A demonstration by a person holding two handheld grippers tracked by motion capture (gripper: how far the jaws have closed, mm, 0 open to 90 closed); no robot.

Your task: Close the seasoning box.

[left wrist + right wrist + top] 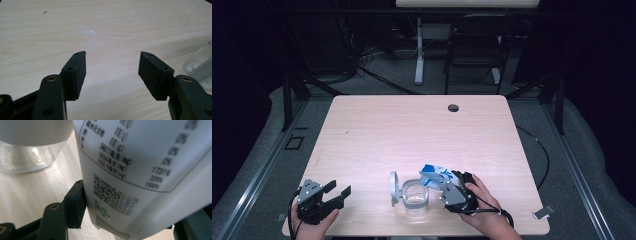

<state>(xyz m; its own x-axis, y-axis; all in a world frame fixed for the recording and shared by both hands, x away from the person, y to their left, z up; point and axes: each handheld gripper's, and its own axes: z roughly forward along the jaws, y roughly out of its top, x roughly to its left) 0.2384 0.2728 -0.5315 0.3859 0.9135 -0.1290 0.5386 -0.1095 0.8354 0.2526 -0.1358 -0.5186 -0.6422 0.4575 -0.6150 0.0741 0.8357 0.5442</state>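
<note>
Fingers of the right gripper (451,184) clamp a white pouch (140,175); its left pad (75,203) presses the pouch's side, while the opposite pad is hidden behind the pouch. Printing on the pouch shows a bordered table of Chinese characters with figures ending in "mg" and a column of percentages, too blurred to read surely. Below it sit a QR code, a small green diamond-shaped mark and the start of a barcode. Seen from the high view, the pouch (435,173) carries blue and white print and lies at about 5 o'clock on the counter (412,130), its long axis running from the fingers toward 10 o'clock, with its far end over the open glass jar (415,196). That jar stands just left of the right gripper, its hinged lid (394,188) raised on edge on the 9 o'clock side. Left gripper (337,194) rests near 7 o'clock, its fingers (75,75) spread wide apart over bare wood
</note>
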